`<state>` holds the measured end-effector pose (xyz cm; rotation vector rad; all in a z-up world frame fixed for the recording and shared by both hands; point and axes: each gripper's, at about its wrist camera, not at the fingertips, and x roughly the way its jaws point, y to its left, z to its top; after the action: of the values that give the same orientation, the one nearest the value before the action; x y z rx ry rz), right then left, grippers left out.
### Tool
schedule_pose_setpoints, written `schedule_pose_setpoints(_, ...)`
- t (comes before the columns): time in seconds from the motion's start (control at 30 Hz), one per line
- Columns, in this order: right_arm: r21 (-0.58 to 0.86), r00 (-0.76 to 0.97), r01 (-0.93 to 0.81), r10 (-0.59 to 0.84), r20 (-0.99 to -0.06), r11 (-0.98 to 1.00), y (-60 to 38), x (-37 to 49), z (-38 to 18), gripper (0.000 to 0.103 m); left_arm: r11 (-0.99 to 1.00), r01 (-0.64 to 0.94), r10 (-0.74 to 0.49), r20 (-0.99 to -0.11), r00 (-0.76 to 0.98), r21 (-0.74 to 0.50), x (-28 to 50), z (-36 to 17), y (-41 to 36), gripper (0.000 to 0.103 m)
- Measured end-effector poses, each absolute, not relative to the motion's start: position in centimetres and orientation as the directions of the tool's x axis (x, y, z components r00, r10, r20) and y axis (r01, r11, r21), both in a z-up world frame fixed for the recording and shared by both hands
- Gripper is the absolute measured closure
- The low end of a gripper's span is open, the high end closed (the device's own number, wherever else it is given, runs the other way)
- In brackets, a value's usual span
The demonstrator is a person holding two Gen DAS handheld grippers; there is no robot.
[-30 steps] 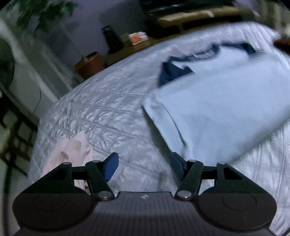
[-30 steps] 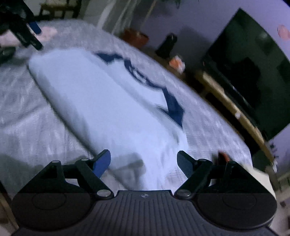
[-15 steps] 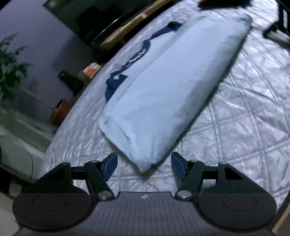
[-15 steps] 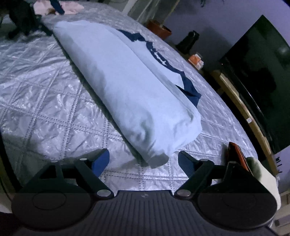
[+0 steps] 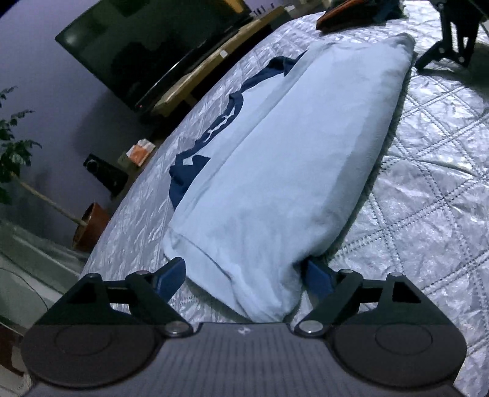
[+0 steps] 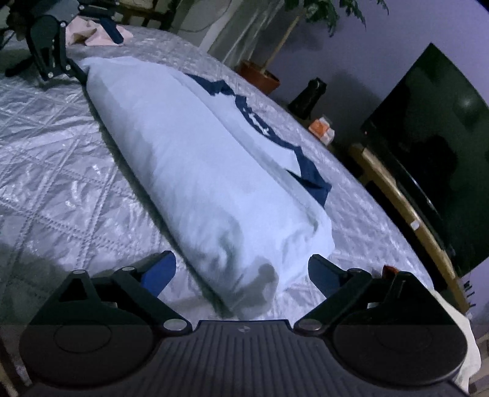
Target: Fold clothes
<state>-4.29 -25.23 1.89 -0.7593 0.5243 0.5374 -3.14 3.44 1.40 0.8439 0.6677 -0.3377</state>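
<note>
A light blue shirt with navy trim [image 5: 275, 171] lies folded into a long strip on the silver quilted bed [image 5: 428, 213]. My left gripper [image 5: 244, 274] is open, its blue fingers either side of the strip's near end. The same shirt [image 6: 189, 158] shows in the right wrist view. My right gripper [image 6: 241, 271] is open, its fingers straddling the strip's other end. The left gripper [image 6: 49, 58] shows at the far end in the right wrist view; the right gripper [image 5: 452, 39] shows far off in the left wrist view.
A pink garment [image 6: 91, 33] lies on the bed behind the left gripper. A dark orange-edged item [image 5: 345, 15] lies near the right end. Beyond the bed stand a TV [image 6: 434, 146] on a wooden stand, a potted plant [image 6: 259, 76] and an orange box [image 6: 321, 128].
Both grippers have moved in toward the two ends of the folded strip, so that each end now lies between open fingers. The shirt itself has not shifted.
</note>
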Motion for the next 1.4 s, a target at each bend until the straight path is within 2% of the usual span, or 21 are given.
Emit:
schedule_pose_setpoints(0.03,-0.507,0.751,-0.619,0.262,-0.607,0.600,-25.1,-4.3,1.8,0.009,0.629,0.528,-0.023,-0.665,0.746,0.571,-3.1,1.4,3.5,0.025)
schedule_pose_setpoints(0.1,-0.529,0.764,-0.610,0.263,-0.589,0.590,-24.8,-4.5,1.6,0.011,0.629,0.547,-0.041,-0.679,0.733,0.552,-3.1,1.4,3.4,0.041)
schedule_pose_setpoints(0.13,-0.538,0.771,-0.604,0.263,-0.580,0.588,-24.7,-4.6,1.6,0.013,0.629,0.558,-0.051,-0.687,0.725,0.541,-3.1,1.5,3.4,0.045)
schedule_pose_setpoints(0.17,-0.547,0.779,-0.598,0.262,-0.570,0.586,-24.6,-4.7,1.5,0.014,0.630,0.568,-0.062,-0.695,0.716,0.530,-3.0,1.5,3.3,0.056)
schedule_pose_setpoints(0.2,-0.557,0.786,-0.592,0.262,-0.560,0.582,-24.5,-4.9,1.4,0.014,0.628,0.578,-0.070,-0.702,0.709,0.521,-3.1,1.4,3.2,0.065)
schedule_pose_setpoints(0.23,-0.567,0.791,-0.587,0.263,-0.552,0.577,-24.5,-5.1,1.3,0.015,0.626,0.587,-0.077,-0.709,0.701,0.513,-3.1,1.4,3.1,0.069)
schedule_pose_setpoints(0.3,-0.586,0.802,-0.579,0.265,-0.536,0.567,-24.5,-5.4,1.1,0.015,0.629,0.601,-0.086,-0.723,0.685,0.494,-3.0,1.3,2.8,0.089)
schedule_pose_setpoints(0.37,-0.627,0.821,-0.556,0.243,-0.516,0.546,-24.3,-5.6,0.8,0.024,0.638,0.606,-0.090,-0.736,0.671,0.475,-3.0,1.2,2.6,0.092)
schedule_pose_setpoints(0.47,-0.640,0.824,-0.552,0.229,-0.518,0.535,-24.5,-5.7,0.8,0.024,0.675,0.596,-0.094,-0.751,0.654,0.435,-2.7,1.4,2.9,0.095)
schedule_pose_setpoints(0.7,-0.561,0.757,-0.620,0.231,-0.611,0.548,-24.3,-4.1,1.7,0.031,0.714,0.568,-0.074,-0.763,0.642,0.409,-2.5,1.6,2.5,0.098)
schedule_pose_setpoints(0.8,-0.518,0.714,-0.659,0.236,-0.660,0.546,-24.0,-3.7,2.0,0.050,0.735,0.554,-0.070,-0.768,0.636,0.392,-2.3,1.7,2.5,0.099)
schedule_pose_setpoints(0.87,-0.511,0.696,-0.680,0.244,-0.675,0.526,-23.5,-3.9,1.8,0.077,0.747,0.544,-0.068,-0.771,0.634,0.382,-2.2,1.8,2.5,0.099)
schedule_pose_setpoints(0.93,-0.492,0.682,-0.690,0.250,-0.687,0.530,-23.1,-4.0,1.6,0.088,0.762,0.530,-0.063,-0.772,0.632,0.372,-2.1,1.9,2.5,0.099)
schedule_pose_setpoints(1.07,-0.347,0.654,-0.650,0.265,-0.709,0.677,-23.8,-2.4,2.1,0.095,0.800,0.490,-0.046,-0.779,0.625,0.346,-1.9,2.1,2.5,0.100)
schedule_pose_setpoints(1.4,-0.227,0.631,-0.612,0.295,-0.718,0.757,-25.4,-1.5,4.9,0.098,0.870,0.418,-0.049,-0.798,0.600,0.261,-2.6,4.7,3.0,0.100)
